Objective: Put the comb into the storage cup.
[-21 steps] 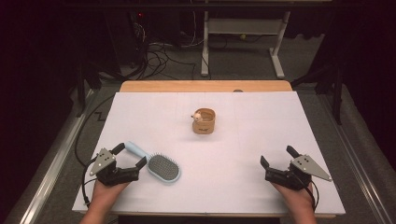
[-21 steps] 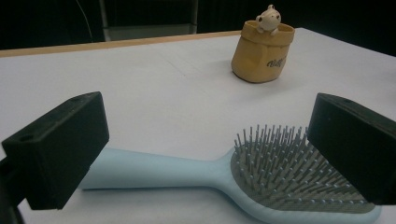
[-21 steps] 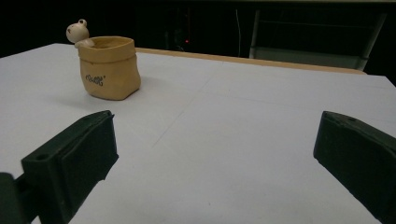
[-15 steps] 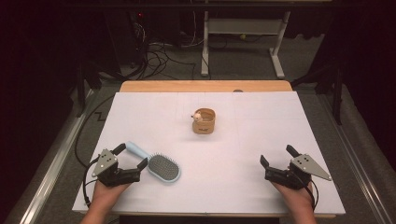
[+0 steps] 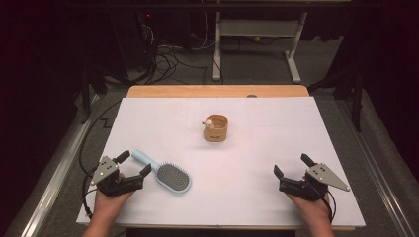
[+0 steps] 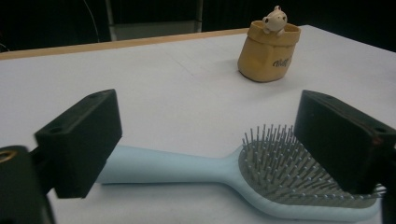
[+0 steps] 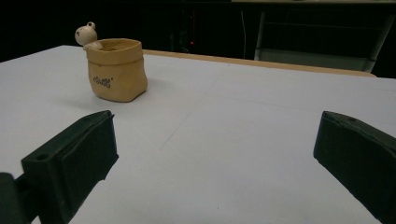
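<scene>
Hairbrush (image 5: pixel 165 174), pale blue, lies flat at the lower left of the high view, bristles up, handle toward the upper left, head toward the centre. In my left gripper view the handle (image 6: pixel 163 164) runs across the bottom between my jaws, with the bristle pad (image 6: pixel 285 163) just before the right-hand jaw. My left claw (image 5: pixel 132 164) stands wide open, straddling the brush near the neck, holding nothing; I judge no pad is pressing yet. To grip well, I reckon I should shift toward the bare handle so no pad lands on the bristles, sink low to the white table (image 5: pixel 267 148), then close squarely across the handle. My right claw (image 5: pixel 291 165), lower right, is wide open too and empty, well apart. Tan pouch-shaped pot (image 5: pixel 216 128) with its small figure stands mid-table, well clear.
</scene>
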Demonstrator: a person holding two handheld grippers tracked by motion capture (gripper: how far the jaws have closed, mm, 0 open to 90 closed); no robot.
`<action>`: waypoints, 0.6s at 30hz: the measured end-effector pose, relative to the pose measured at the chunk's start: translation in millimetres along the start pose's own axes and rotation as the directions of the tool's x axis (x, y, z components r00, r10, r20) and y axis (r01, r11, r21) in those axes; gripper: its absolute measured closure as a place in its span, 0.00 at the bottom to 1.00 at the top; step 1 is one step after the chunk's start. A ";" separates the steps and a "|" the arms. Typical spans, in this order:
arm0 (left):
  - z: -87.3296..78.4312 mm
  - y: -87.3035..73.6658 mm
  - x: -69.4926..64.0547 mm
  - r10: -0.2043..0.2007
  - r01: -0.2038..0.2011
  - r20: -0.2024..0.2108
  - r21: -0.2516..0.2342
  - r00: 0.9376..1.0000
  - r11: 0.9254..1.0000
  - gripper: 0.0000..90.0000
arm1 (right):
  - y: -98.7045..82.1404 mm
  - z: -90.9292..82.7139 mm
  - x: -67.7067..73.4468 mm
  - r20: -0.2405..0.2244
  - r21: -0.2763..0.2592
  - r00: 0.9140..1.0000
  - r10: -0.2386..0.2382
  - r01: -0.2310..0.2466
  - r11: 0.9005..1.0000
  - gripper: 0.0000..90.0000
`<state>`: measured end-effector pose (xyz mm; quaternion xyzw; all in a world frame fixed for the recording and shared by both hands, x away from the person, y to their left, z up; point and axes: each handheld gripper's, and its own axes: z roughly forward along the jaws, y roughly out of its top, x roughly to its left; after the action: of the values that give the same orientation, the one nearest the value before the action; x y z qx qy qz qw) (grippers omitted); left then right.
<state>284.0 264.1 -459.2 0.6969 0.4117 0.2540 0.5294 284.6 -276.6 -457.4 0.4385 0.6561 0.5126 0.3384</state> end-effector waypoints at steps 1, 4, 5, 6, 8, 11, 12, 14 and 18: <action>-0.7 0.4 0.6 -0.003 0.003 0.006 0.001 1.000 1.000 0.17 | -0.1 0.1 -0.3 0.001 -0.001 1.000 0.002 -0.002 1.000 0.00; -1.9 0.8 0.7 0.005 -0.005 0.015 -0.002 1.000 1.000 0.24 | -0.3 0.3 -1.2 0.003 0.000 1.000 0.007 -0.007 1.000 0.00; -2.1 0.8 0.5 0.008 -0.008 0.020 0.004 1.000 1.000 0.27 | -0.3 0.3 -1.3 0.004 0.001 1.000 0.007 -0.007 1.000 0.00; -2.1 0.8 0.5 0.008 -0.008 0.020 0.004 1.000 1.000 0.30 | -0.4 0.2 -1.3 0.003 0.000 1.000 0.008 -0.008 1.000 0.00; -2.8 0.4 0.7 0.001 -0.001 0.030 0.030 1.000 1.000 0.39 | -0.4 0.0 -1.0 0.003 0.000 1.000 0.010 -0.010 1.000 0.00; -2.5 0.5 2.6 -0.018 0.017 0.020 0.059 1.000 0.998 0.52 | -0.1 -0.5 0.0 0.001 -0.002 1.000 0.006 -0.006 1.000 0.00; -2.3 0.5 3.6 -0.022 0.020 0.021 0.065 1.000 0.998 0.56 | -0.1 -0.7 0.2 0.003 -0.002 1.000 0.006 -0.006 1.000 0.00; -1.4 0.6 4.4 -0.016 0.015 0.016 0.077 1.000 0.997 0.68 | -0.1 -0.6 0.3 0.003 -0.003 1.000 0.006 -0.006 1.000 0.00; 0.6 0.7 3.0 -0.008 0.006 0.017 0.105 1.000 0.994 0.87 | -0.4 0.0 -0.1 0.001 0.000 1.000 0.008 -0.008 1.000 0.00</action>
<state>286.3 266.2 -459.0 0.7245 0.4222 0.2240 0.4966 284.6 -276.7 -457.8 0.4414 0.6541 0.5138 0.3368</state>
